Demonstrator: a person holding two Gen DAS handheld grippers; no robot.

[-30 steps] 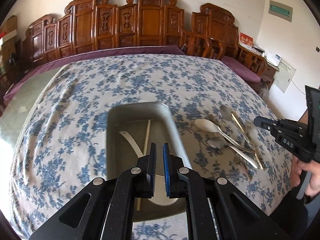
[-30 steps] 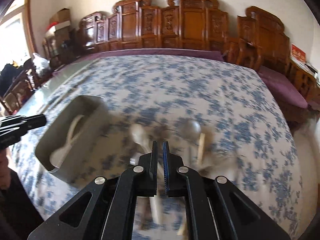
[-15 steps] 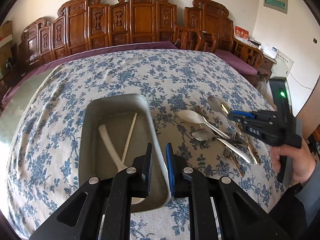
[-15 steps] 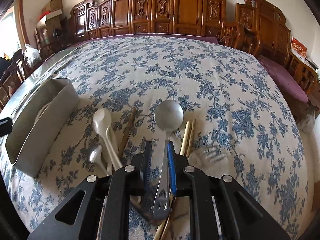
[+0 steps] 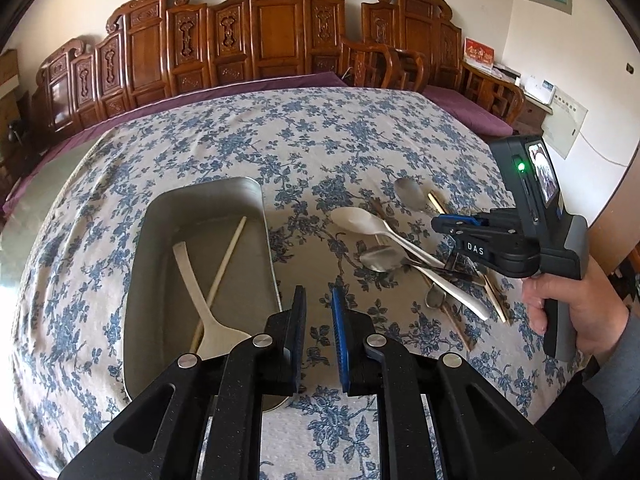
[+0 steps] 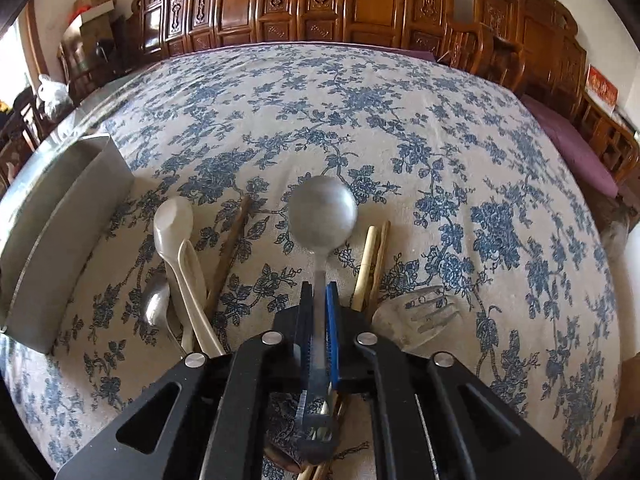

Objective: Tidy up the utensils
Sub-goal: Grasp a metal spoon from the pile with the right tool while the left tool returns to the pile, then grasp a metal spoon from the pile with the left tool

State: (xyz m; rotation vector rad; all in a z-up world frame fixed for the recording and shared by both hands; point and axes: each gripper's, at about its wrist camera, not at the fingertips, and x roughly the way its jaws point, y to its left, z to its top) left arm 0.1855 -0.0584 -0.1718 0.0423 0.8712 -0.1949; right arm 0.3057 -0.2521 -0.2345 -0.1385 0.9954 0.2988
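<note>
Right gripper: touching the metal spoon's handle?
Touching. Right wrist view: right gripper pads sit against both sides of the metal spoon handle, no gap visible.

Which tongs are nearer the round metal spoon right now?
Right. The right tongs straddle the round metal spoon handle; the left tongs hang empty beside the metal tray, away from it.

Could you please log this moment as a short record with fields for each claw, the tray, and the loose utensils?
left claw: open, empty, hovering by the tray's right rim
right claw: shut on the metal spoon handle, bowl pointing away
tray: metal, holds a white spoon and one chopstick
loose pile: white spoon, small metal spoon, chopsticks, clear fork
surface: floral tablecloth
</note>
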